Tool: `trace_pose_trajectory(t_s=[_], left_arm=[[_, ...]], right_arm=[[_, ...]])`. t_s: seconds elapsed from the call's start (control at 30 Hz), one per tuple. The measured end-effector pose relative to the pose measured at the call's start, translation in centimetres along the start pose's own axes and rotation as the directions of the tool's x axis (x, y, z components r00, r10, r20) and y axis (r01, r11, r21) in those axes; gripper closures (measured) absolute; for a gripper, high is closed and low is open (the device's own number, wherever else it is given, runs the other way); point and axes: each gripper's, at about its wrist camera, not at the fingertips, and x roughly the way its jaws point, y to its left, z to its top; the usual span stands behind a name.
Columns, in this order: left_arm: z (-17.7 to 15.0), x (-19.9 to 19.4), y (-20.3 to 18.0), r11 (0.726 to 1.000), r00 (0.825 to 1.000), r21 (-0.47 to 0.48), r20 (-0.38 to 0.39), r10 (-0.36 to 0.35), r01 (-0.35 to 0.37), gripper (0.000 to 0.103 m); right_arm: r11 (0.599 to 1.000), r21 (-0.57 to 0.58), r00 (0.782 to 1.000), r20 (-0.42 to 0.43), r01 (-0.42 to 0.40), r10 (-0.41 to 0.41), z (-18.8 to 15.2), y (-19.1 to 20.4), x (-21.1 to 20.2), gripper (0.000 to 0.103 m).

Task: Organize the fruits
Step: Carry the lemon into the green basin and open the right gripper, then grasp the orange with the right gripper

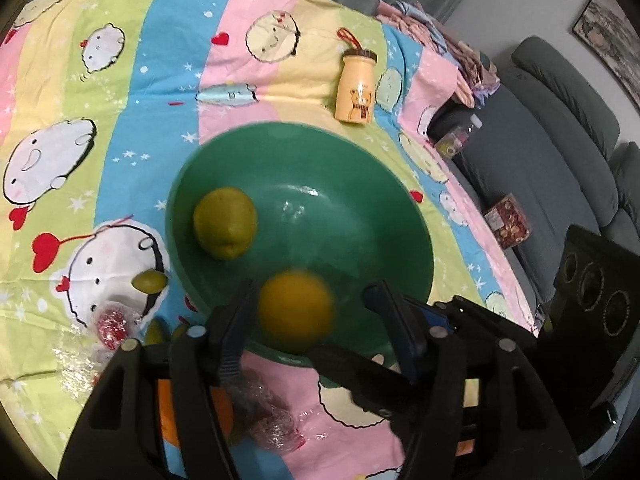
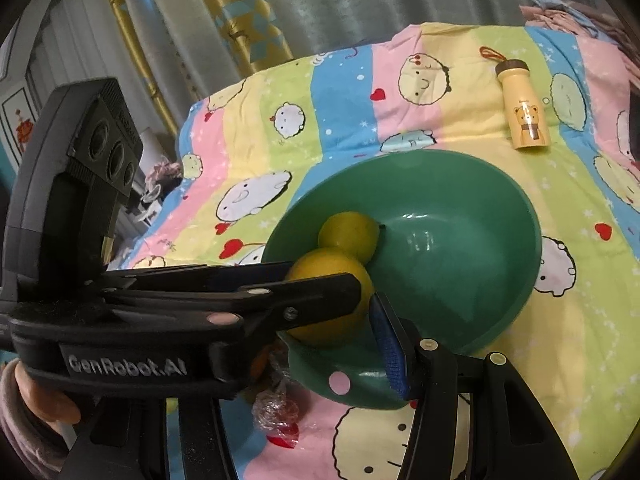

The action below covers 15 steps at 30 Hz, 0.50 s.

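A green bowl [image 1: 360, 184] sits on the patterned cloth and shows in the right wrist view too [image 2: 480, 216]. A yellow-green fruit [image 1: 225, 228] lies inside it at the left [image 2: 352, 236]. My left gripper [image 1: 312, 312] is open over the bowl's near rim. A blurred yellow fruit [image 1: 296, 310] is between its fingers, apart from both, and shows in the right wrist view [image 2: 332, 300] behind the left gripper's fingers [image 2: 320, 292]. My right gripper [image 2: 316, 364] is open and empty at the bowl's near rim. Its left finger is hidden.
A small green fruit [image 1: 149, 281], plastic-wrapped red fruits [image 1: 114, 324] [image 1: 276, 420] and an orange one [image 1: 192, 412] lie on the cloth near the bowl. A yellow bear bottle [image 1: 357, 88] lies beyond it. A grey sofa [image 1: 560, 152] stands right.
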Motion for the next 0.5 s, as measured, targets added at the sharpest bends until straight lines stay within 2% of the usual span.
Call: trace_pose_trajectory(t_s=[0.17, 0.2, 0.3, 0.43, 0.5], left_arm=[[0.0, -2.2, 0.3, 0.999, 0.997, 0.021, 0.058, 0.046, -0.047, 0.029], [-0.1, -2.7, 0.4, 0.998, 0.996, 0.023, 0.072, 0.059, -0.060, 0.023], [-0.5, -4.4, 1.0, 0.995, 0.989, 0.022, 0.112, 0.097, -0.100, 0.022], [-1.5, -6.4, 2.1, 0.984, 0.974, 0.015, 0.150, 0.172, -0.176, 0.018], [-2.2, -7.2, 2.8, 0.978, 0.965, -0.002, 0.165, 0.205, -0.207, 0.013]], right_arm=[[1.000, 0.008, 0.999, 0.034, 0.004, -0.005, 0.2, -0.2, -1.3, 0.045], [1.000, 0.012, 0.999, 0.040, 0.005, -0.006, 0.2, -0.3, -1.5, 0.045], [1.000, 0.023, 0.998, 0.059, 0.006, -0.008, 0.4, -0.6, -2.3, 0.042], [1.000, 0.027, 0.996, 0.084, -0.004, 0.002, 0.3, -0.8, -3.3, 0.041], [1.000, 0.022, 0.996, 0.092, -0.013, 0.011, 0.2, -0.7, -3.7, 0.040]])
